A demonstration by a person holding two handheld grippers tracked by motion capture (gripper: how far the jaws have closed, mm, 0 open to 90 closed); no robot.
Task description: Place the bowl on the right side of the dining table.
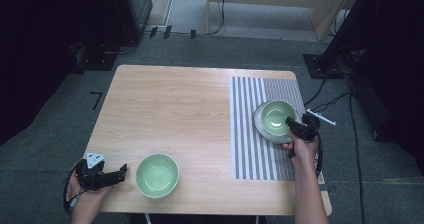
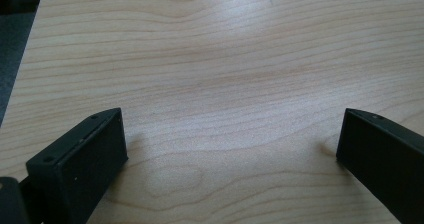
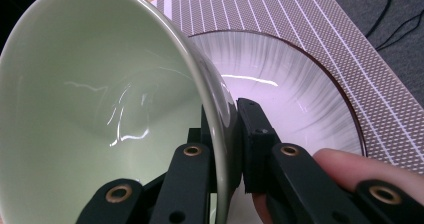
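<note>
Wood-grain bench (image 1: 175, 104) w/ a grey-and-white striped mat (image 1: 250, 134) covering its right part. Two pale green bowls on it.

Right gripper (image 1: 295, 125) sits at the right side of the mat, held by the person's right hand (image 1: 302, 149). In the right gripper view its jaws are clamped on the wall of the far green bowl (image 3: 100, 99): one jaw inside the bowl, the other outside against the rim, pinched tight on the ceramic. That bowl is tilted in this view, rim leaning toward the camera. Under/beside it is a shallow white plate (image 3: 300, 94) w/ a dark edge and faint radial streaks, resting on the mat; from the high view the bowl (image 1: 276, 116) sits in the plate (image 1: 262, 129). A fingertip shows at the bottom right of the right gripper view, next to the outer jaw.

Left gripper (image 1: 117, 174) is at the near left corner of the bench, held by the left hand (image 1: 82, 194), grey three-cornered plate on top. Its jaws stand wide apart w/ nothing between them; left gripper view has bare wood between them (image 2: 225, 109). Near green bowl (image 1: 157, 175) stands upright just beside this gripper, to its right, not touching, empty.

Floor around the bench is grey carpet (image 1: 200, 49) w/ black cables (image 1: 345, 99) at right.
</note>
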